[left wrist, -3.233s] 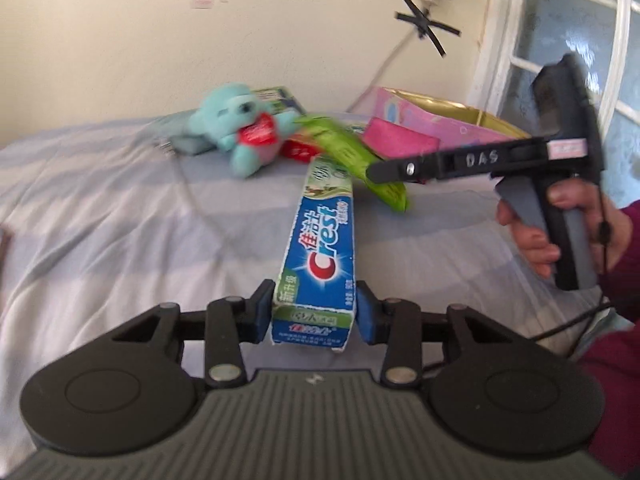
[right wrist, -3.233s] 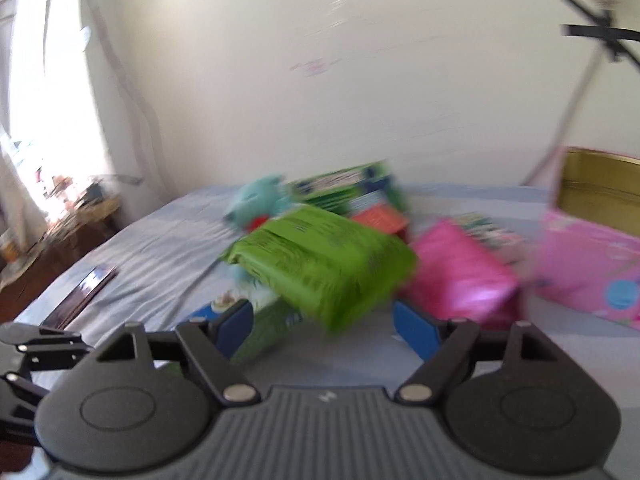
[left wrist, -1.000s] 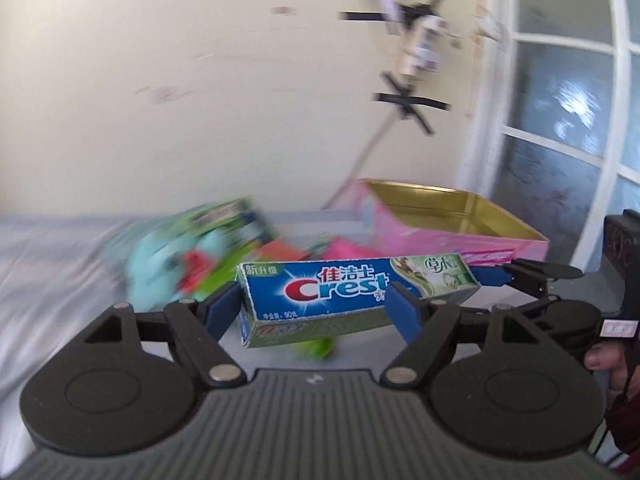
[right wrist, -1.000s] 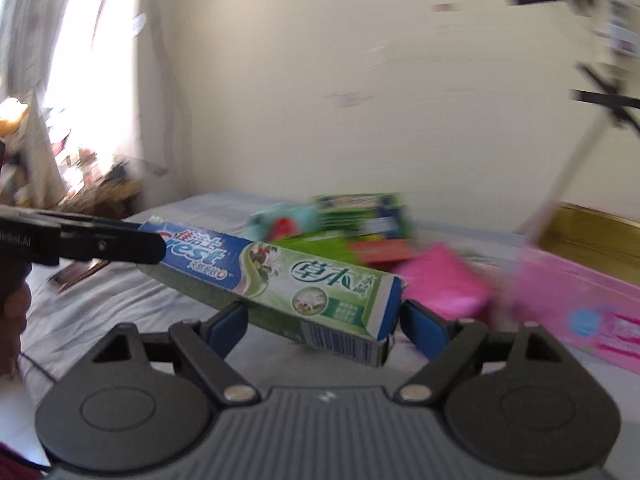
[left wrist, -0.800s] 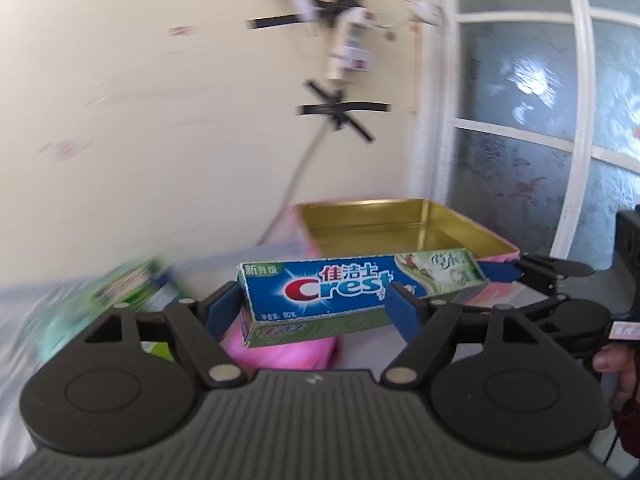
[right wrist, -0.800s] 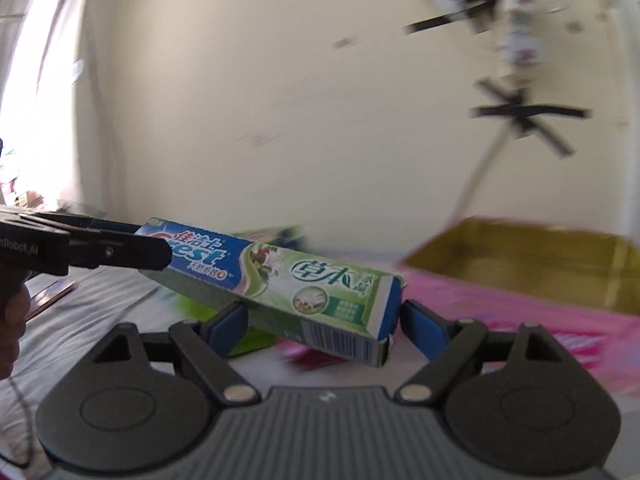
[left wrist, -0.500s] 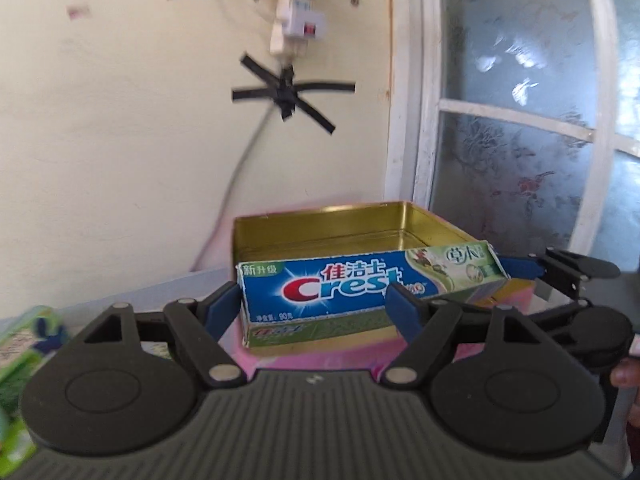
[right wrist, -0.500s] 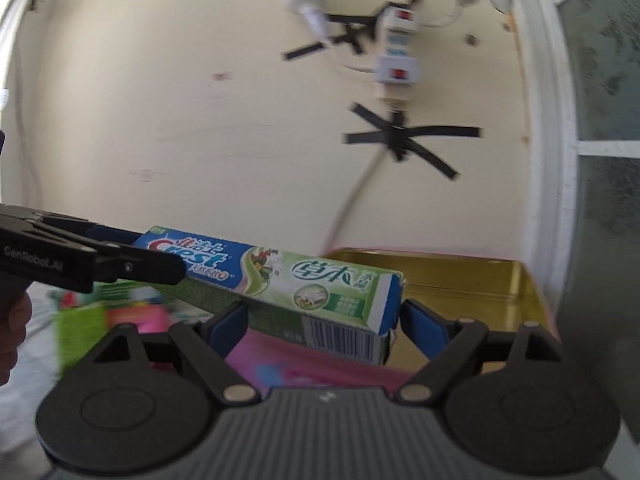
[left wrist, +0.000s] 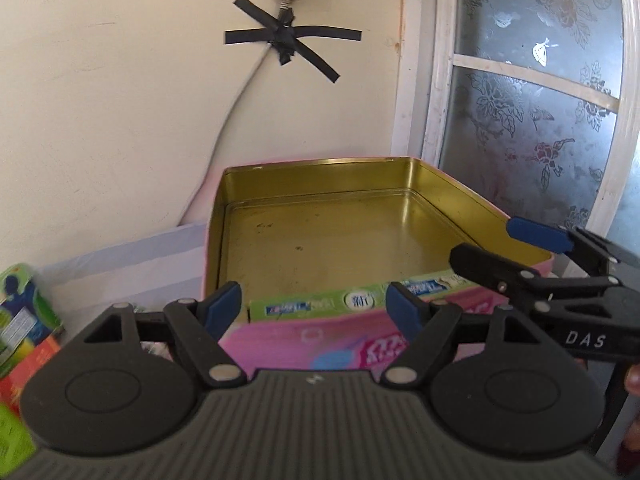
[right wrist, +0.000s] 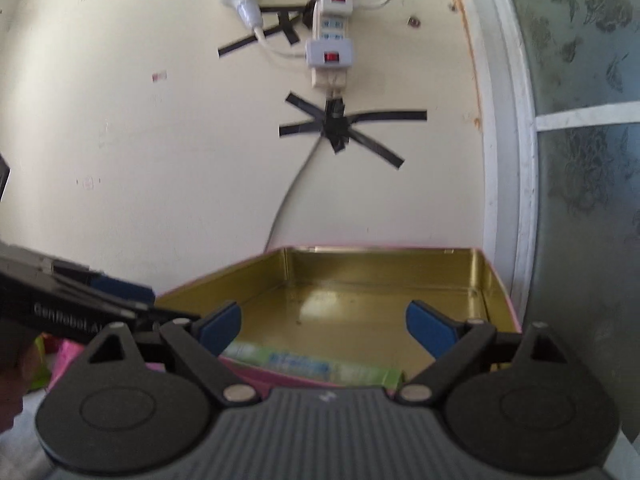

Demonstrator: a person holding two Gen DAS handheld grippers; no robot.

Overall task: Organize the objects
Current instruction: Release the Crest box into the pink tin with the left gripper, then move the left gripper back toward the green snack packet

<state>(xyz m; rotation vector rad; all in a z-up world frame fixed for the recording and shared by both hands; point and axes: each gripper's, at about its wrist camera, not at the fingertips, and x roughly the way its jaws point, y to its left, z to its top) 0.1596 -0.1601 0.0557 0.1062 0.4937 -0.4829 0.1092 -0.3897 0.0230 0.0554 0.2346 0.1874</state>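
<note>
Since half a second ago the toothpaste box (left wrist: 340, 303) has left both grips and now lies inside the tin (left wrist: 404, 184), along its near wall. Left hand-held gripper (left wrist: 316, 308): released, its two blue pads spread wide with nothing between them. Right hand-held gripper (right wrist: 324, 326): likewise released, two pads apart, hovering just over the near rim; in the left wrist view it enters from the right (left wrist: 516, 246). One toothpaste box is counted; only its green upper edge shows above the pink outer wall, and its print is blurred. One tin is counted, gold inside, its floor otherwise bare. At the left edge of the left view, a few green and red packets (left wrist: 20, 320) are cut off and hard to identify. On the wall, black tape crosses (right wrist: 340, 128) hold a cable below two power strips (right wrist: 330, 46).
</note>
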